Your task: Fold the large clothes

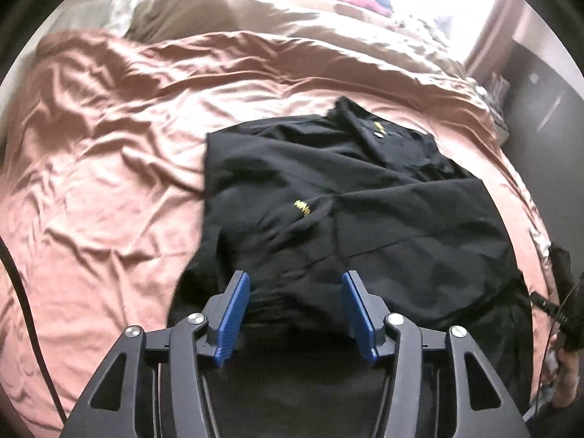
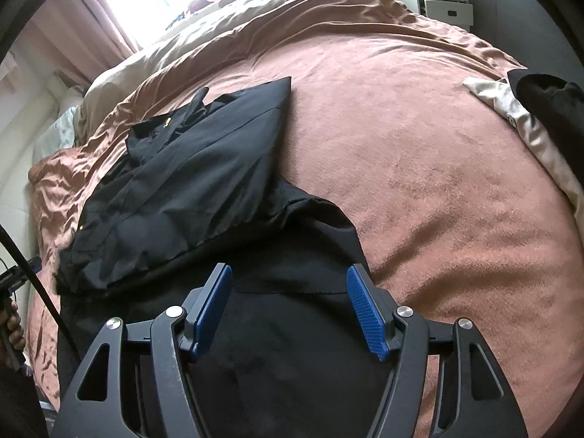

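A large black garment (image 1: 357,204) with small yellow markings lies partly folded on the pink-brown bed cover (image 1: 109,153). My left gripper (image 1: 295,284) is open, its blue pads above the garment's near edge, holding nothing. In the right wrist view the same black garment (image 2: 189,182) lies left of centre, its sides folded over onto the body. My right gripper (image 2: 288,281) is open over the garment's near lower part and holds nothing.
A beige duvet (image 1: 226,11) is bunched at the far side by a bright window. A cream and black cloth pile (image 2: 529,109) lies at the right of the bed. A white bedside unit (image 2: 434,3) stands beyond. The other gripper (image 1: 562,310) shows at the right edge.
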`<control>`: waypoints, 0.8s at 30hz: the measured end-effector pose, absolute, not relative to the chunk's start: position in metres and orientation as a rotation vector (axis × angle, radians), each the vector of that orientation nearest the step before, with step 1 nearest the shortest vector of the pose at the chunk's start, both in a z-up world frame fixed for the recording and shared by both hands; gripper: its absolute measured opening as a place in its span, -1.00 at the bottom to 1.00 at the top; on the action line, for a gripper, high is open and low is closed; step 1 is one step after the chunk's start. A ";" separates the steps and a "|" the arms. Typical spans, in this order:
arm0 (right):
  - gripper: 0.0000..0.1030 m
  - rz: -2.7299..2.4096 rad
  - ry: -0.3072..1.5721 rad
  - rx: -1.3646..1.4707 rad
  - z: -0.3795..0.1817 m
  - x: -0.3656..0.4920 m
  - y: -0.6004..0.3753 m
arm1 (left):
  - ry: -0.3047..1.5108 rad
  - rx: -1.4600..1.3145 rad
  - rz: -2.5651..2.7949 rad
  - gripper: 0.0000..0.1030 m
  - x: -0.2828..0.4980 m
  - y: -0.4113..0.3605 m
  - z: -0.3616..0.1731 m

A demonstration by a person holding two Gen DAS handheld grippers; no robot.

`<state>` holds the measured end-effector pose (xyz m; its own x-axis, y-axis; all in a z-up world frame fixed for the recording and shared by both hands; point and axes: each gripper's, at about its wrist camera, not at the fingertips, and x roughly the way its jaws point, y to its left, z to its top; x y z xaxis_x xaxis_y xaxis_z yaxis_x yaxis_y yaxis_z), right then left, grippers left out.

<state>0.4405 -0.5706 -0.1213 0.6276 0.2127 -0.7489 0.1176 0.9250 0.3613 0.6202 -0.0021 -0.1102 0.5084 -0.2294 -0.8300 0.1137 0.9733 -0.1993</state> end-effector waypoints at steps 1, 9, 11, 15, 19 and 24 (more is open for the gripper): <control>0.24 0.054 0.900 0.397 -0.122 0.441 -0.570 | 1.021 -0.135 -0.202 0.08 0.621 0.003 -0.113; 0.24 0.039 0.922 0.368 -0.124 0.447 -0.568 | 1.079 -0.117 -0.183 0.08 0.642 0.007 -0.146; 0.24 0.038 0.927 0.357 -0.126 0.449 -0.566 | 1.100 -0.099 -0.160 0.08 0.648 0.006 -0.158; 0.24 0.033 0.939 0.334 -0.129 0.456 -0.563 | 1.130 -0.057 -0.134 0.07 0.657 -0.002 -0.182; 0.24 0.000 0.954 0.279 -0.132 0.465 -0.558 | 1.101 0.050 -0.077 -0.87 0.659 -0.012 -0.184; 0.24 -0.067 1.001 0.188 -0.136 0.486 -0.546 | 1.043 0.123 -0.079 -0.92 0.663 -0.019 -0.164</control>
